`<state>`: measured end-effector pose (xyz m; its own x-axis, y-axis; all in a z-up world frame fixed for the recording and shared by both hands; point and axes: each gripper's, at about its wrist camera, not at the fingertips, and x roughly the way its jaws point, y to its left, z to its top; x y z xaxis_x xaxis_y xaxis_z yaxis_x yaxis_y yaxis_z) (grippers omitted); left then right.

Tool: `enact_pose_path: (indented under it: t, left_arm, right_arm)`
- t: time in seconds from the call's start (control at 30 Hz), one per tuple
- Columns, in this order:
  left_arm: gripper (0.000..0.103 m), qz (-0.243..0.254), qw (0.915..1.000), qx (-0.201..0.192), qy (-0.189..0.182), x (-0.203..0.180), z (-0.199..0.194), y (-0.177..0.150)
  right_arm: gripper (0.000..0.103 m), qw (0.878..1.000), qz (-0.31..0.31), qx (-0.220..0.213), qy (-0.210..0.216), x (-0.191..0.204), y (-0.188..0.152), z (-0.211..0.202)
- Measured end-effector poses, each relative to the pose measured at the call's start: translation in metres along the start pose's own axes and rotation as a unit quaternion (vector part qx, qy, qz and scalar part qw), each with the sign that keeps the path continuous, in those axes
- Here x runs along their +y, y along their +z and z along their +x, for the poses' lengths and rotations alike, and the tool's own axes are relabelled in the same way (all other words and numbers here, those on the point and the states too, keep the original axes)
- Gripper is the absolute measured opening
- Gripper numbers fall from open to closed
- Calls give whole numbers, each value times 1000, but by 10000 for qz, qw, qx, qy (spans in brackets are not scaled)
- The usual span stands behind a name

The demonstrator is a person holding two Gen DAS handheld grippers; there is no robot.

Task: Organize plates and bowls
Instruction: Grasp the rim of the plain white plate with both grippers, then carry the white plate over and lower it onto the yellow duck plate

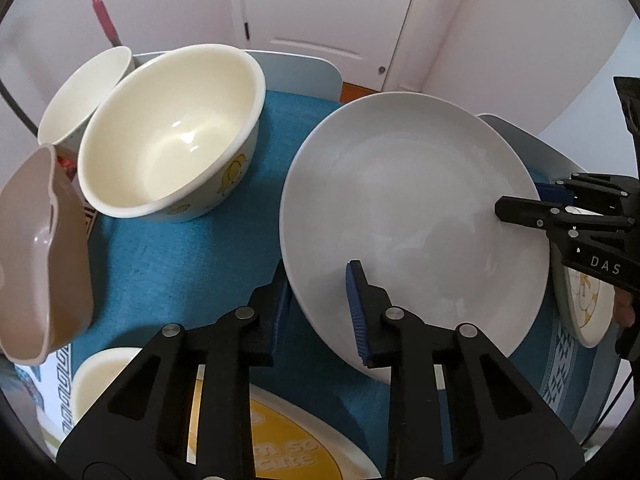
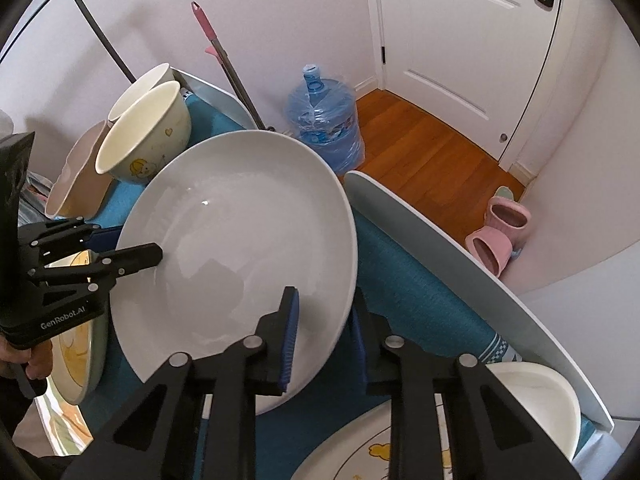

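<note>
Blue-clothed counter: both tools, left and right, clamp the plate; uneven lifting could slip its smooth rim.

Pale walls, white panelled door, wooden floor, water jug beside it.

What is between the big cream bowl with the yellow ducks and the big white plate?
Only bare blue tablecloth lies between the cream duck-print bowl and the round white plate, as the left wrist view shows.
</note>
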<state>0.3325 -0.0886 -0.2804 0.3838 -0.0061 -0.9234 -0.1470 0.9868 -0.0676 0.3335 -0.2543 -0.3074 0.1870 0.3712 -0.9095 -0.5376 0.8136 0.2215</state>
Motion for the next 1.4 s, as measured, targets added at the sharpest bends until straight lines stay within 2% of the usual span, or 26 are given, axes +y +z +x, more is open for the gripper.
enact_pose_path:
  t: [0.33,0.73,1.13,1.4]
  left_arm:
    - [24,151,9998,-140,6,-1,-7,-1]
    - [24,259,9989,-371,-91,1,-57,-8]
    - [24,404,9973,-521,-329,47,-128,-30]
    - [24,795,9953,-288,-464,95,-146,-62]
  right_arm:
    - [22,9999,26,-54,-105,1,-3,-7]
    - [22,9989,127,-345,-287,14,-3,-48]
    - [22,9970,425,-519,-375,87,-21,-97]
    - [22,9940,1005,-287,-317,152,-52,-96]
